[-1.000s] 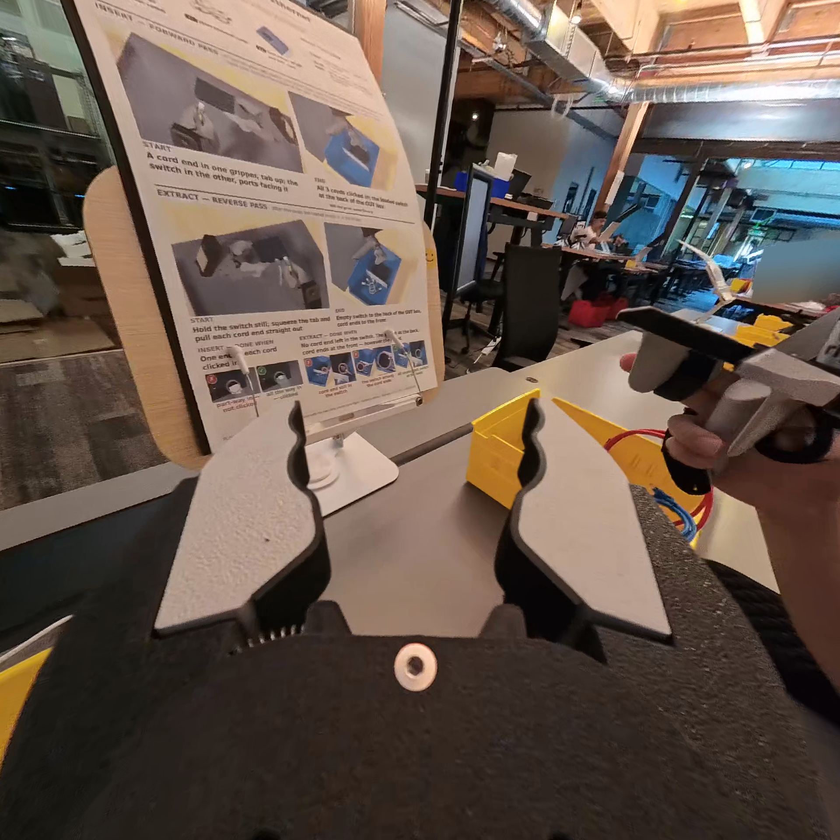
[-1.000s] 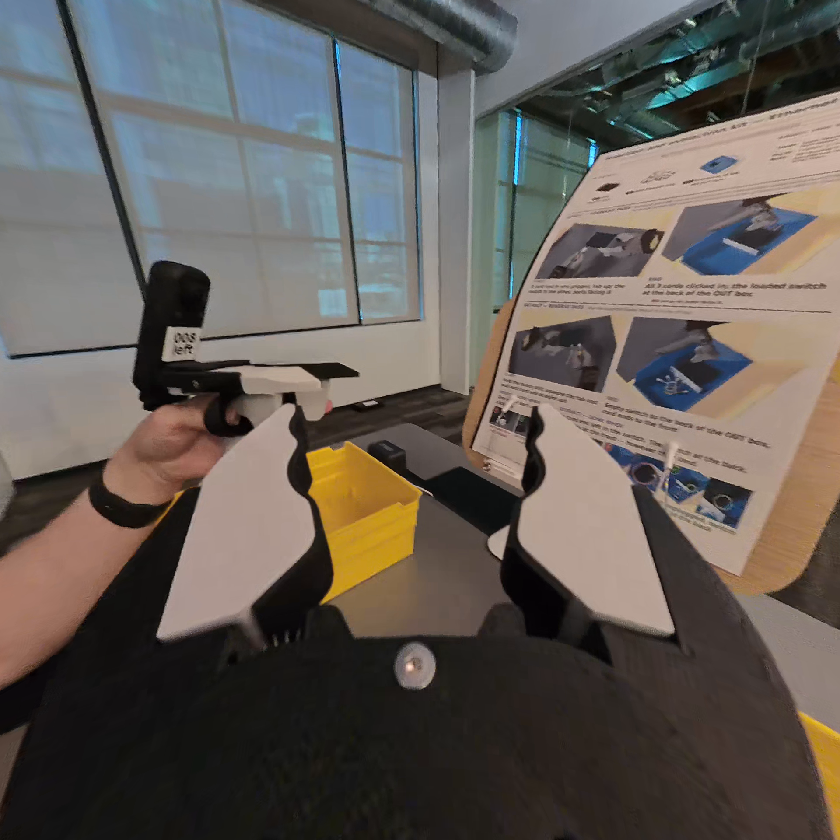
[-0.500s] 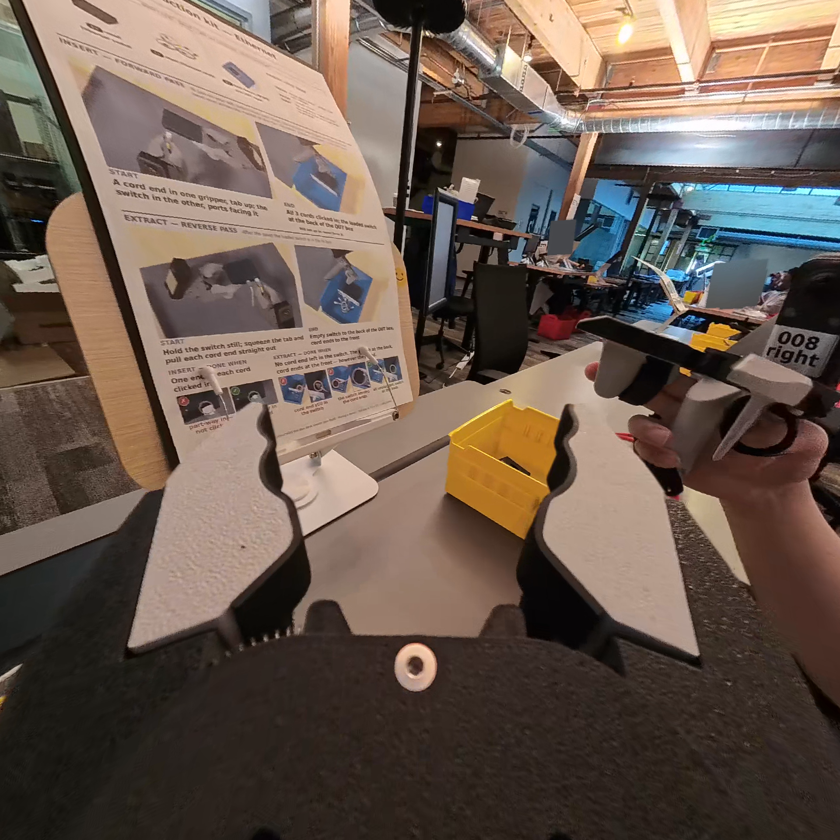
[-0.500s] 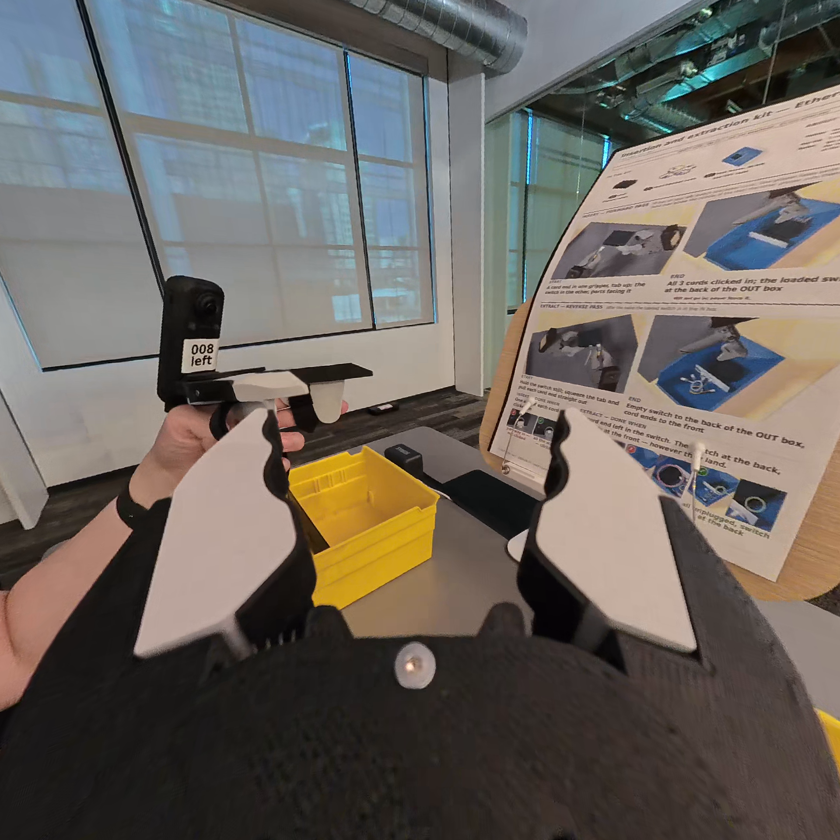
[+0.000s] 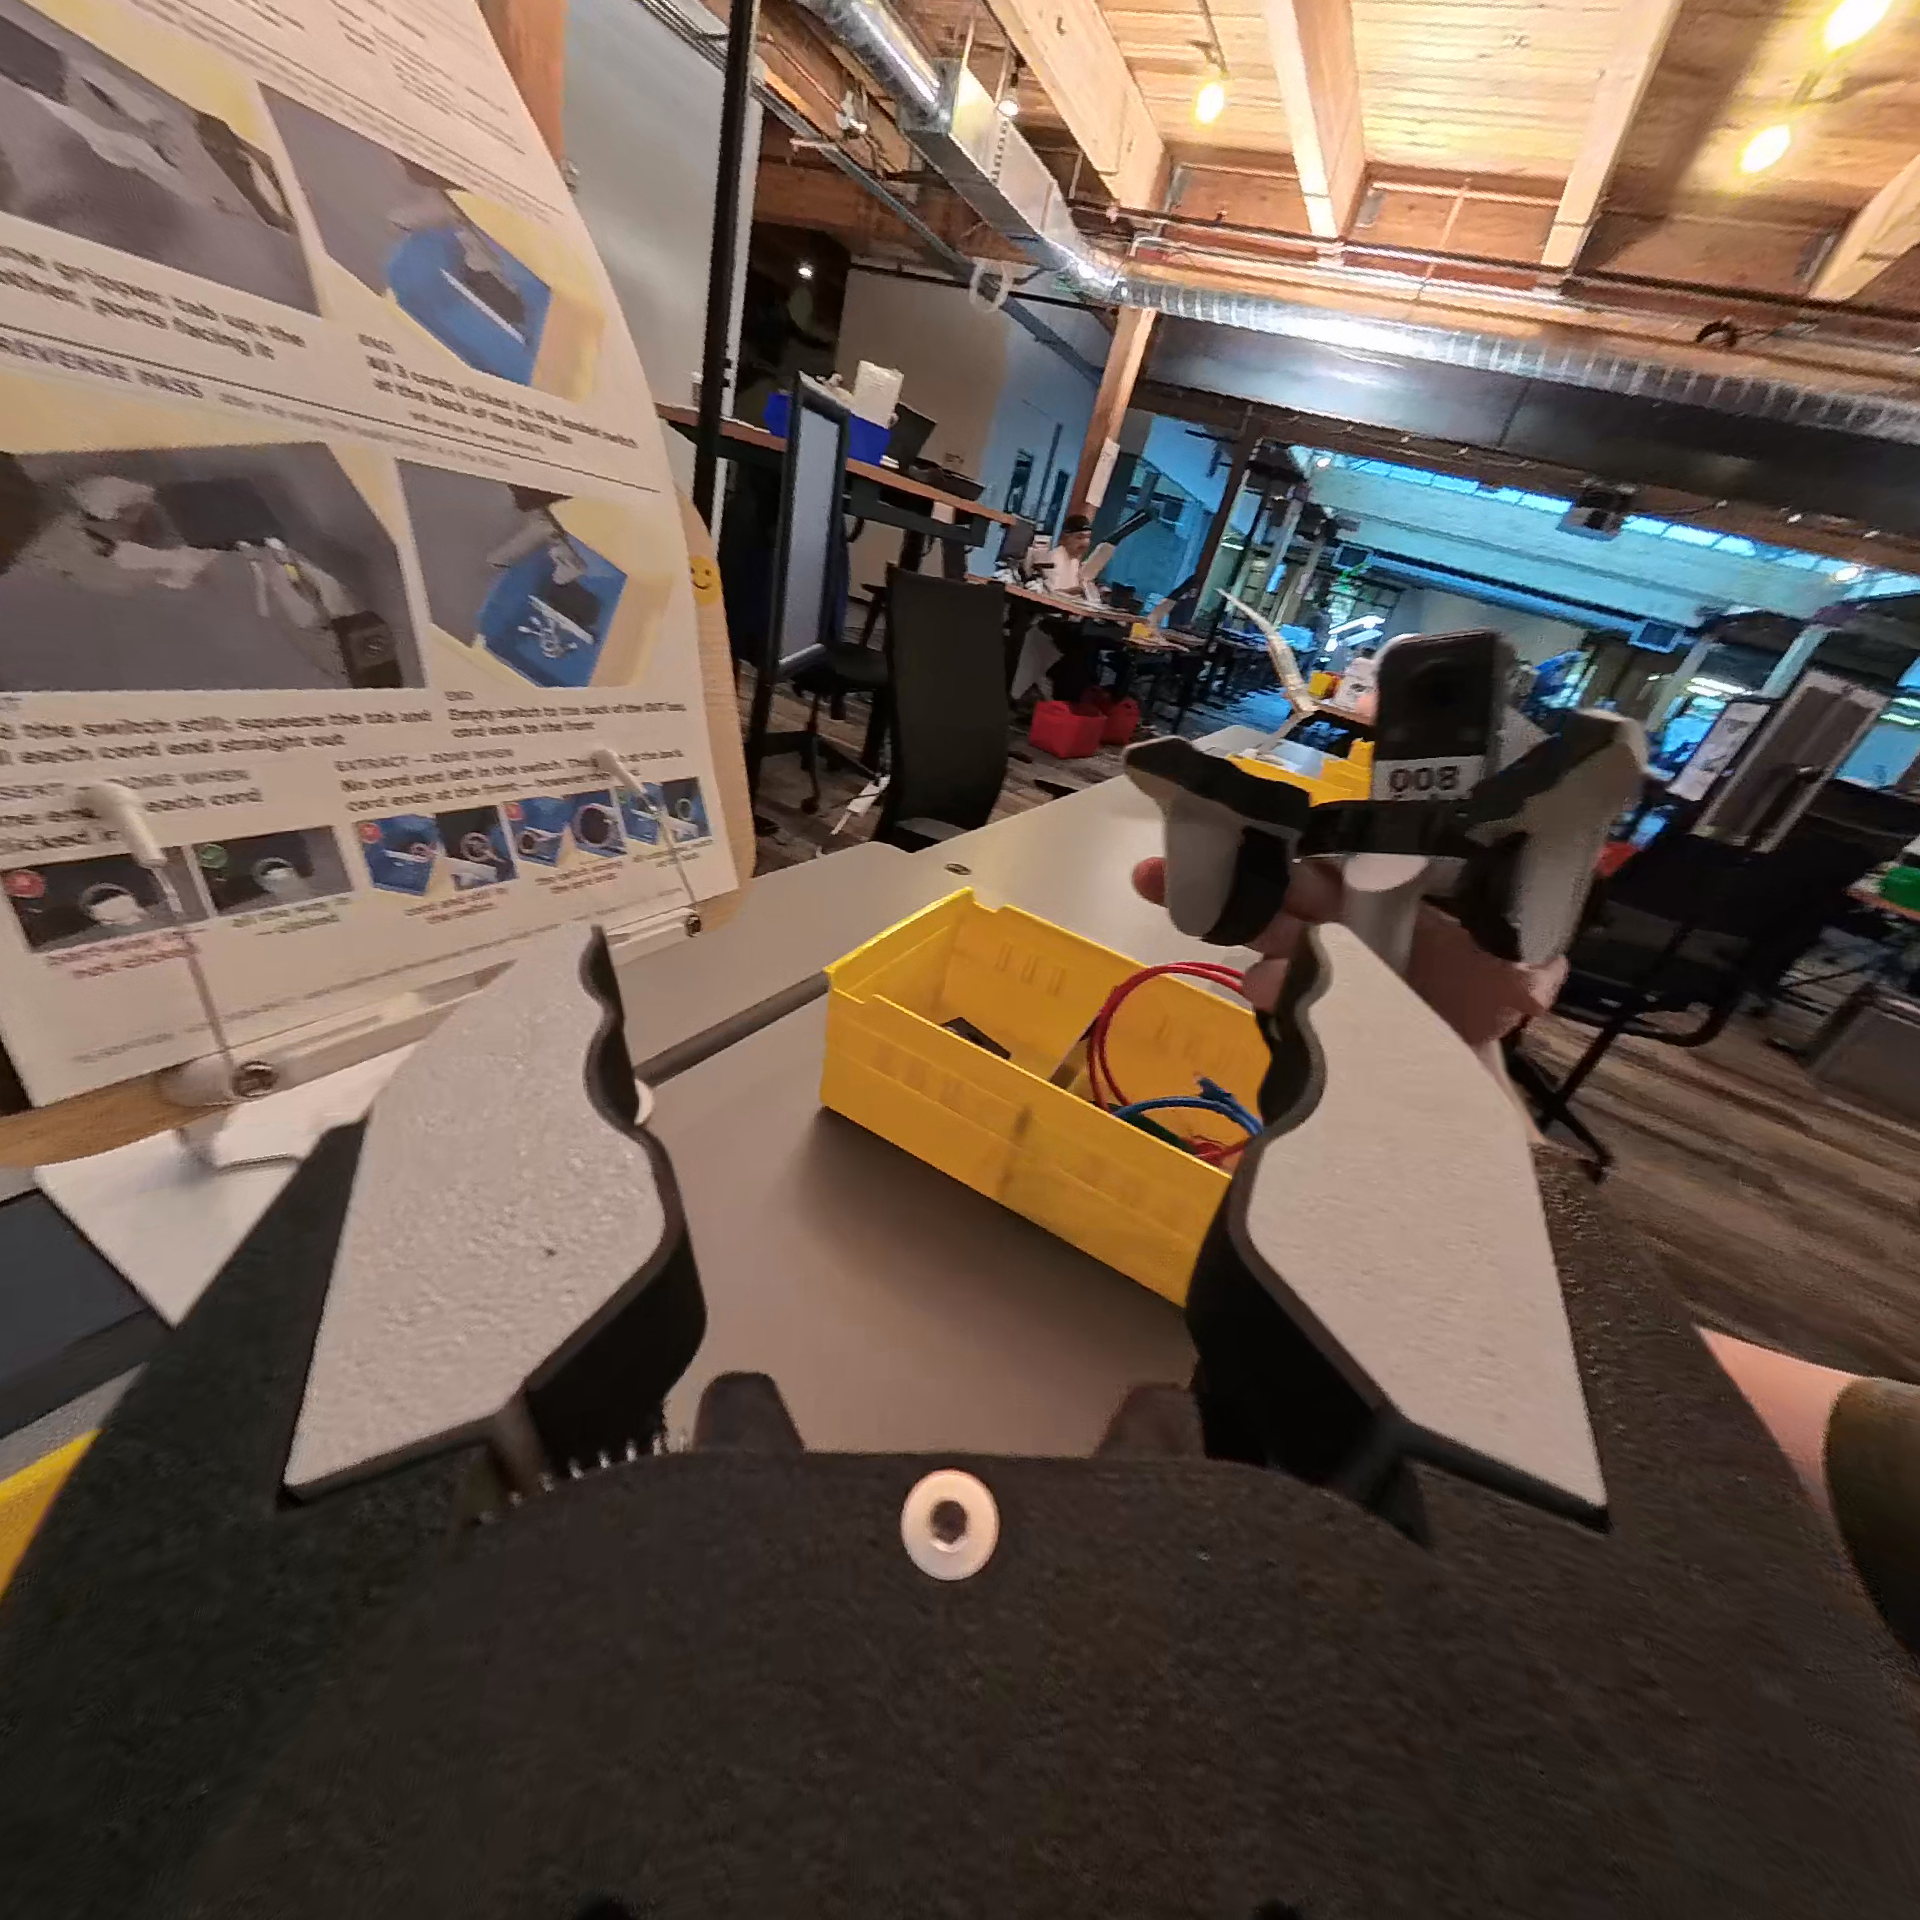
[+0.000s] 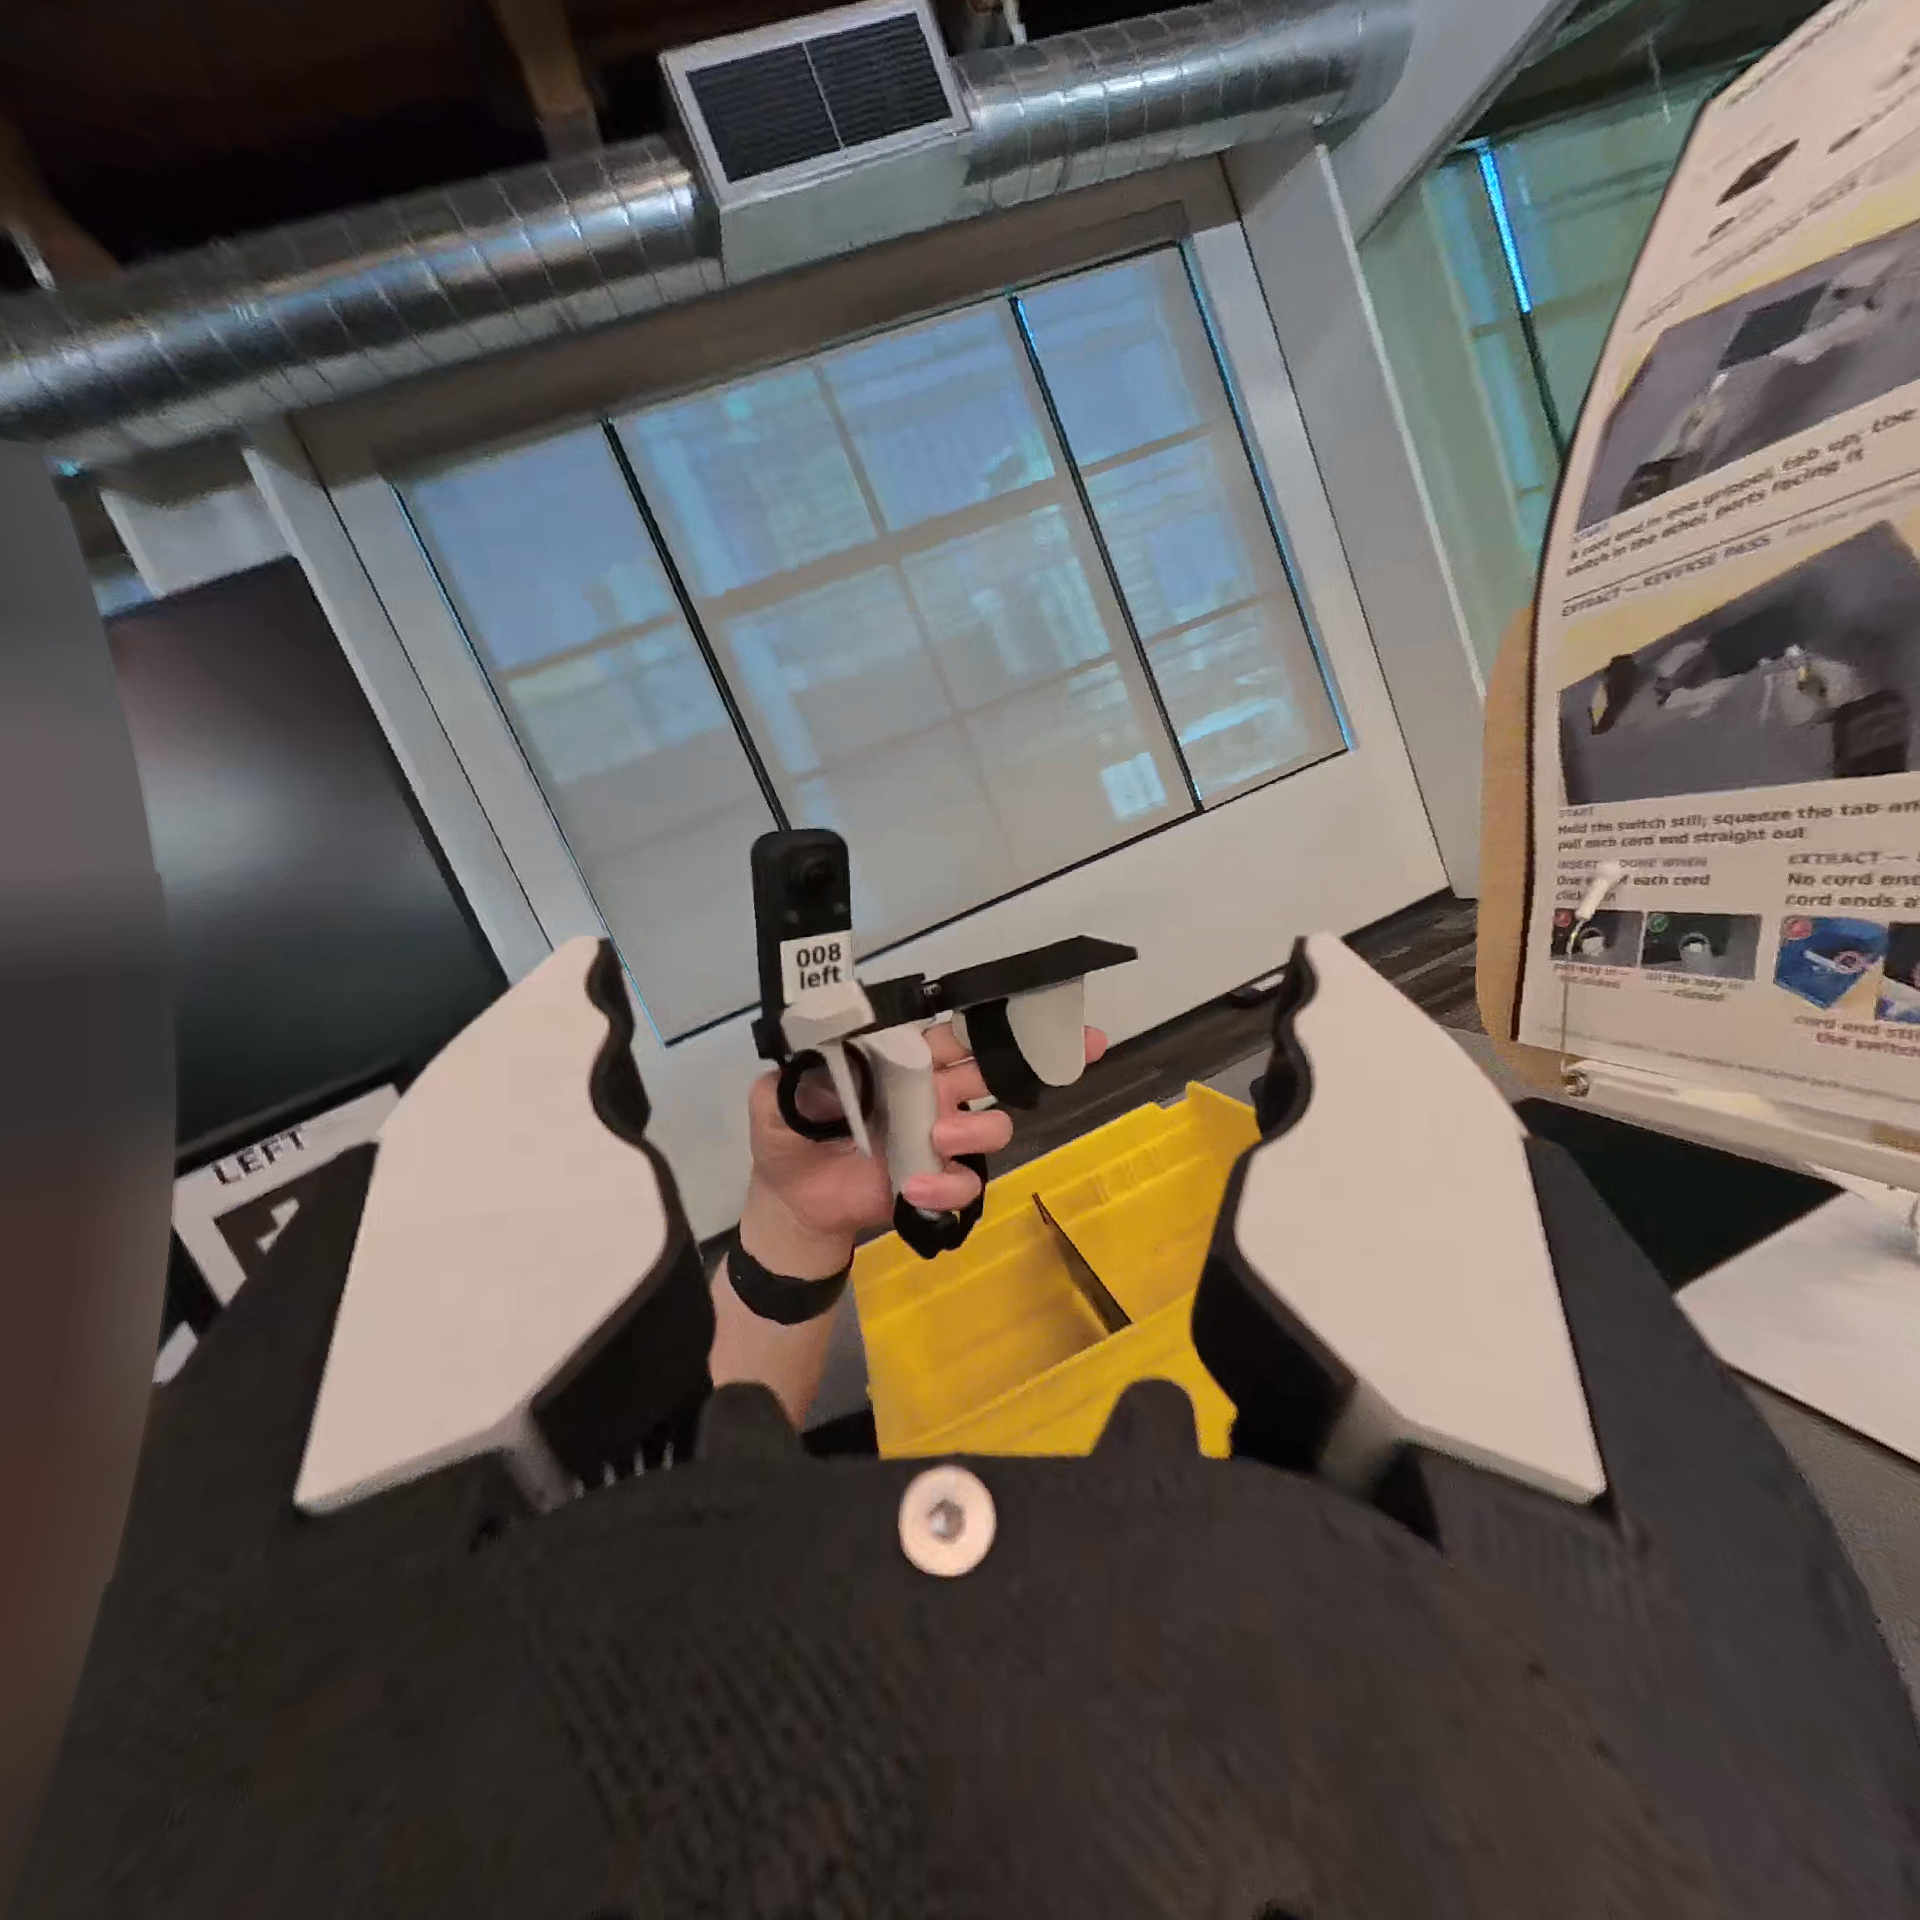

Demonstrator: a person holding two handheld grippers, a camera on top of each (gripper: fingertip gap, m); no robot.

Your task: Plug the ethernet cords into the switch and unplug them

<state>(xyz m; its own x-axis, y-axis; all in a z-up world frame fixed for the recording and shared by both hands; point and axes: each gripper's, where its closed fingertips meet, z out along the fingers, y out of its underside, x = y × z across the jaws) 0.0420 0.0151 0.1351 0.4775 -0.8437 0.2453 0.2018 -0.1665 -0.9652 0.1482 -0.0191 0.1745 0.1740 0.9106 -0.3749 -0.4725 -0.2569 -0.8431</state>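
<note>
In the left wrist view my left gripper (image 5: 951, 992) is open and empty, held above the dark table. Beyond it stands a yellow bin (image 5: 987, 1127) holding a red cord (image 5: 1138, 987), a blue cord (image 5: 1210, 1101) and a small black item (image 5: 977, 1034), partly hidden, which may be the switch. My right gripper (image 5: 1351, 831) shows there in a hand, above the bin's far side. In the right wrist view my right gripper (image 6: 951, 992) is open and empty. It faces the hand-held left gripper (image 6: 997, 987).
A printed instruction board (image 5: 312, 623) on a white stand is at the left; it also shows in the right wrist view (image 6: 1714, 727). A second yellow bin (image 6: 987, 1382) with a dark divider (image 6: 1081, 1268) sits below the left gripper. Office desks and chairs lie beyond the table.
Both grippers' jaws opened wider. The left view swung right toward the bin with cords. The right view tilted up and turned left toward the left gripper.
</note>
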